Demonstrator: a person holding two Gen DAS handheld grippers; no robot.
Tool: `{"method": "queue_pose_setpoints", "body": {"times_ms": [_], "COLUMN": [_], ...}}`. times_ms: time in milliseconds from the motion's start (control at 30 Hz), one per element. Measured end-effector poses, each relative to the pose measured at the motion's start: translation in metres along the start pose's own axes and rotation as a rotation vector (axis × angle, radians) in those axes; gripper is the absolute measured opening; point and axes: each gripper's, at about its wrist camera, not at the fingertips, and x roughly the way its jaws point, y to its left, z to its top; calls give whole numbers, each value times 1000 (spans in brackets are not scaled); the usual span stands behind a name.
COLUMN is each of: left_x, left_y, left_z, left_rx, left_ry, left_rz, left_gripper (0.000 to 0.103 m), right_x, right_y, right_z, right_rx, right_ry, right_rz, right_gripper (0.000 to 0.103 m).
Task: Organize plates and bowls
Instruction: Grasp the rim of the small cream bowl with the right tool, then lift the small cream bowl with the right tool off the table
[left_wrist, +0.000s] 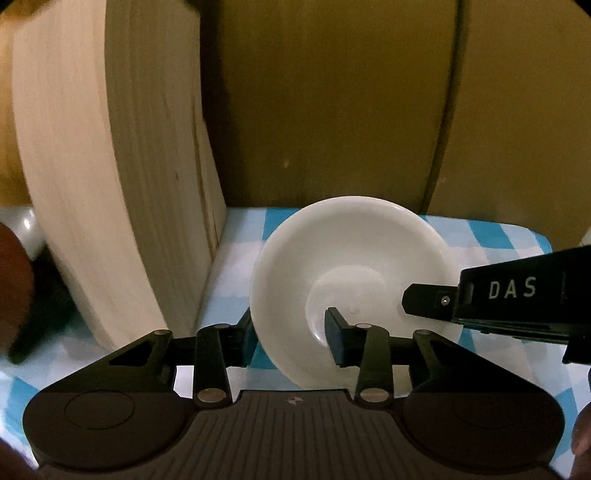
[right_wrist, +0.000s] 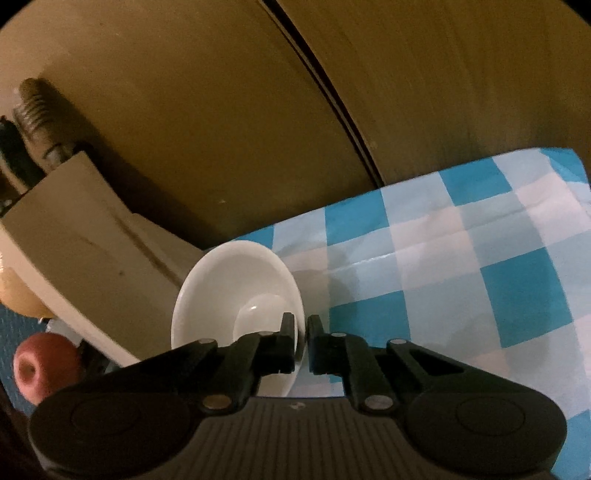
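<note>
Evidently for handing over, a white bowl (right_wrist: 236, 295) is held on edge above the checked cloth (right_wrist: 480, 258), its rim pinched by the closed right gripper (right_wrist: 301, 343); the left gripper (left_wrist: 291, 332) is spread around the opposite rim, not yet clamped.

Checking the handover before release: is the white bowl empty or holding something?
Empty. The white bowl shows a bare, glossy inside in both views; the right gripper is shut on its rim.

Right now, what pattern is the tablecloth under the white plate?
Blue-and-white checks; the tablecloth under the plate shows best in the right wrist view.
</note>
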Motion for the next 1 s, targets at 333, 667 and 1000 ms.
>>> {"method": "queue_pose_setpoints", "body": {"times_ms": [333, 667, 1000], "left_x": [-62, -128, -168], "left_y": [-10, -12, -11], "left_z": [-4, -22, -56], "left_rx": [75, 103, 144], "left_ry": [-99, -179, -178], "left_rz": [11, -11, -53], "left_gripper": [49, 51, 52], "right_x": [-53, -115, -155], "right_y": [19, 40, 44], "right_z": [-6, -28, -73], "right_rx": [-42, -80, -108], "right_ry": [-49, -82, -47], "right_rz": [29, 45, 39], "right_gripper": [5, 5, 7]}}
